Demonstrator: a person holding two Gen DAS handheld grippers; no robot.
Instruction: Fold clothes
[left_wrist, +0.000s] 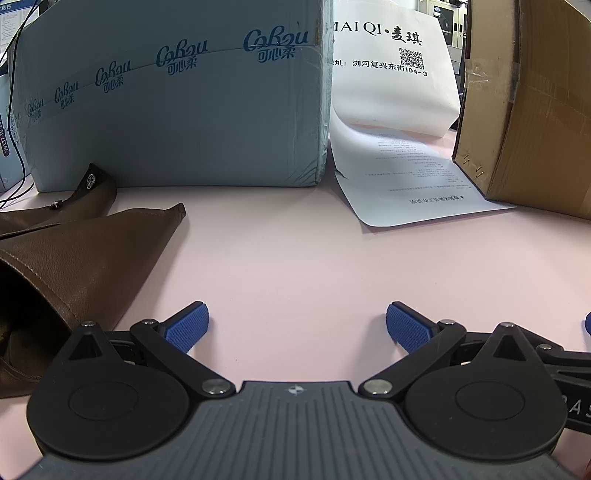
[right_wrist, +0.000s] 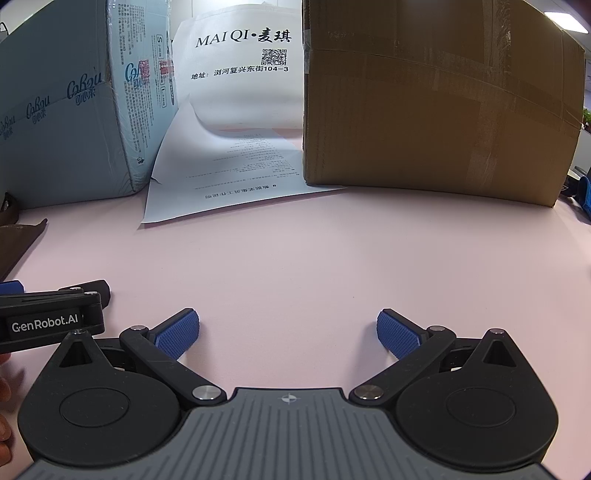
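both tools released over the table

i see my left tool (left_wrist: 297, 323) and right tool (right_wrist: 288, 330) spread wide, gripping nothing; the brown garment (left_wrist: 74, 266) lies left of the left tool.

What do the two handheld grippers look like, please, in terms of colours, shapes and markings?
Both the left gripper and right gripper look identical: blue fingertip pads with a fine grid texture, matte black linkage arms with silver rivets, round black pivot discs, and a ribbed grey body bearing a small crosshair mark. The left gripper's side carries a white "GenRobot.AI" label. No cables or sleeves show.
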